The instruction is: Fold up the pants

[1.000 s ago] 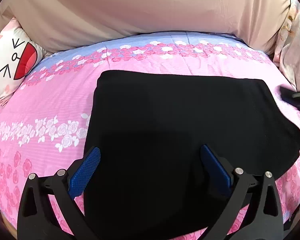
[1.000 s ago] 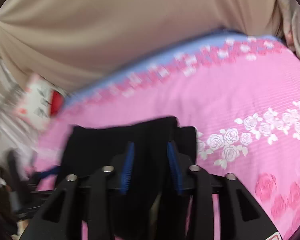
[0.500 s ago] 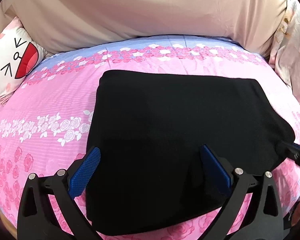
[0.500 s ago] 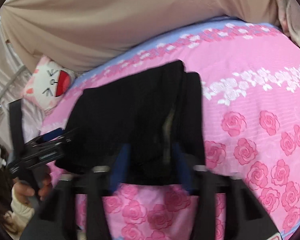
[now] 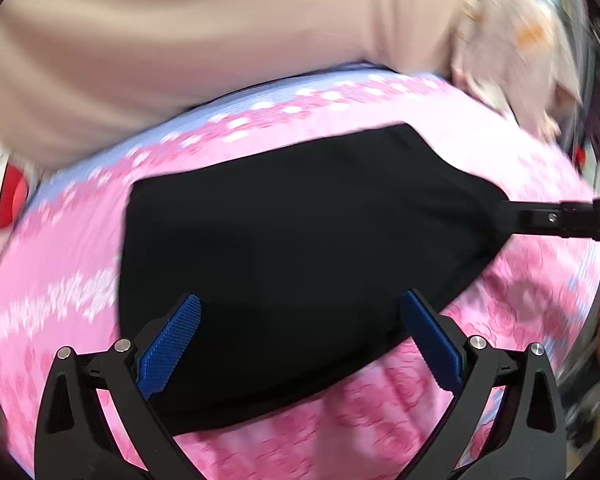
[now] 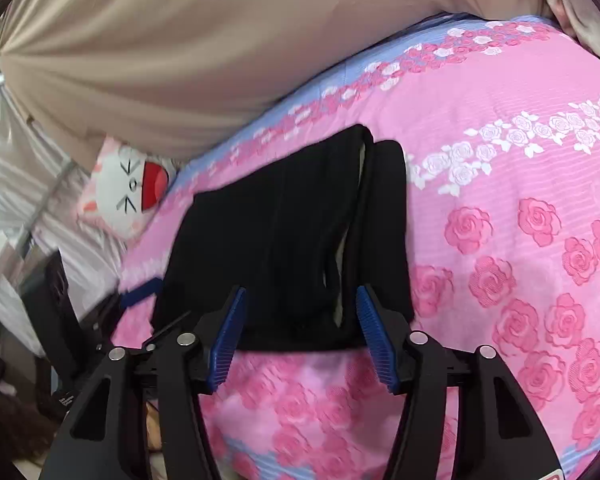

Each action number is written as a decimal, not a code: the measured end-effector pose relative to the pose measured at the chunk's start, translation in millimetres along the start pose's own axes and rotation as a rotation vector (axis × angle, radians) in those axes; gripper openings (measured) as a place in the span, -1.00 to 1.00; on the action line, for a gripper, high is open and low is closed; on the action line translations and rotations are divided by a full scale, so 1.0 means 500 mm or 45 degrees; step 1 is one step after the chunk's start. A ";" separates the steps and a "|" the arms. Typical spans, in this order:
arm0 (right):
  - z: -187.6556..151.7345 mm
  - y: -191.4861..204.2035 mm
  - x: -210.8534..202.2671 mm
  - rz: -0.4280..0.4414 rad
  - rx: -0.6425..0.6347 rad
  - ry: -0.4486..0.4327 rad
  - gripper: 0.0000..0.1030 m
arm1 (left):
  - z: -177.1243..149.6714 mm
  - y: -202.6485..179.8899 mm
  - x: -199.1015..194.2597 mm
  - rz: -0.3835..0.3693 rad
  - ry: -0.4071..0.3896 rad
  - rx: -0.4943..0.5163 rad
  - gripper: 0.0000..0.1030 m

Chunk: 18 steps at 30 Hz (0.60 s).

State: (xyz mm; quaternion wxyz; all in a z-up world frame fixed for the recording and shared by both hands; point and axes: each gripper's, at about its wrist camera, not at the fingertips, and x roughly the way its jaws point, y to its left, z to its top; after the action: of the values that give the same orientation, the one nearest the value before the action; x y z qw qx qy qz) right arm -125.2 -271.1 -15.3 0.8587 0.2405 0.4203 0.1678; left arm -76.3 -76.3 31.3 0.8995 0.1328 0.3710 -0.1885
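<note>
The black pants lie folded into a flat rectangle on the pink rose bedspread. My left gripper is open and empty, its blue pads spread over the near edge of the pants. In the right wrist view the pants show layered folds at their end. My right gripper is open and empty at that near end, holding no cloth. It also shows in the left wrist view as a black bar at the pants' right end.
A beige curtain hangs behind the bed. A white cartoon-face pillow lies at the bed's left end. A floral cushion sits at the right end. The bed's near edge drops off below my grippers.
My right gripper has opened and let go of the pants' end, which now lies flat. My left gripper has pulled back and swung right, staying open.
</note>
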 end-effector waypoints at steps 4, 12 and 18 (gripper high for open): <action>-0.027 -0.024 0.006 0.050 0.024 0.029 0.09 | 0.004 -0.053 0.045 -0.014 0.002 0.112 0.70; -0.028 -0.021 -0.031 0.002 -0.002 -0.042 0.09 | 0.061 0.054 0.073 -0.302 0.033 -0.227 -0.76; 0.011 0.019 -0.020 -0.085 -0.146 -0.066 0.11 | 0.085 0.100 0.047 -0.444 -0.004 -0.353 -0.77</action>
State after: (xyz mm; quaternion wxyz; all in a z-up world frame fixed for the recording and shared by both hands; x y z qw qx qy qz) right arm -127.5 -269.5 -0.6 0.8867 0.1809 0.3955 0.1566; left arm -12.7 -53.1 48.6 0.8635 -0.0587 0.4094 -0.2886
